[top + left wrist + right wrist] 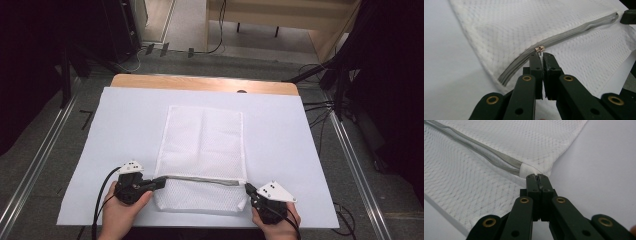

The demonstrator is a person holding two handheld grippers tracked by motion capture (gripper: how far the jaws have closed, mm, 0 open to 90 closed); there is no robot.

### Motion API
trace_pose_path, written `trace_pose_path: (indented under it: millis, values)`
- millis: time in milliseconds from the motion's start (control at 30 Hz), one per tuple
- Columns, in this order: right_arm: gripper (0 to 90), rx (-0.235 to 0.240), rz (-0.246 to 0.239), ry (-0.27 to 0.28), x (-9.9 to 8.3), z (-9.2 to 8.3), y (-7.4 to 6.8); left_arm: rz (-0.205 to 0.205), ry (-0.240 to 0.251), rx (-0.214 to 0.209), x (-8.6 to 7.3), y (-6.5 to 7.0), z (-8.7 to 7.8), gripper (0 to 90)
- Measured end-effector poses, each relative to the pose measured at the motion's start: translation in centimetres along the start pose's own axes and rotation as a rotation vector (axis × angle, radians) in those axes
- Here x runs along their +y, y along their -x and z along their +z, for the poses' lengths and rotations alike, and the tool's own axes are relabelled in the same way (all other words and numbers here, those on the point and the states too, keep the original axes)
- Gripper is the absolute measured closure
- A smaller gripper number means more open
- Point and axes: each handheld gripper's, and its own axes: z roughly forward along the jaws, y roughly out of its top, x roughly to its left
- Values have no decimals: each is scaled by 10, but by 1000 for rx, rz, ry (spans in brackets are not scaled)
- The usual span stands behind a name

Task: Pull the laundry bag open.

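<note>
A white mesh bag (205,145) lies flat on the white sheet, with a grey zipper (205,178) running across its near part. My left gripper (162,181) is at the zipper's left end. In the left gripper view the left gripper (541,56) is shut on the small metal pull of the slider (539,49), and the zipper (574,30) behind it gapes a little. My right gripper (248,187) is at the bag's right edge. In the right gripper view the right gripper (538,177) pinches the bag's fabric just below the white tab (526,169) at the zipper's end.
The white sheet (125,125) covers a wooden table (200,82), whose far edge shows bare. Cables and dark stands lie on the floor on both sides. A hand holds each gripper at the near table edge.
</note>
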Motion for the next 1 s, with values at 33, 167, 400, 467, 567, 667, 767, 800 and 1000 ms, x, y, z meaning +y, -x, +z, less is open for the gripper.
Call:
trace_pose_path:
  millis: [33,167,400,467,567,667,767,800,1000]
  values:
    - [900,-1,2,2,0,0,0,-2,3,1,0,-1,-1,881]
    - [900,-3,3,4,0,0,2,-3,0,11,-4,-4,-7,882]
    - [900,-11,9,7,1,0,7,-29,9,27,-10,-14,-16,881]
    - [900,-12,10,4,0,0,9,-45,11,19,-12,-17,-19,882]
    - [900,-6,9,4,0,1,9,-52,14,23,-17,-18,-21,881]
    - [900,3,13,2,0,2,8,-41,41,1,-20,-18,-24,874]
    - [900,27,13,9,-2,3,11,-9,114,-35,-22,-22,-30,620]
    - [900,36,13,13,-3,4,12,-3,132,-40,-22,-23,-32,545]
    - [640,65,22,45,-5,7,17,21,291,52,-20,-29,-42,247]
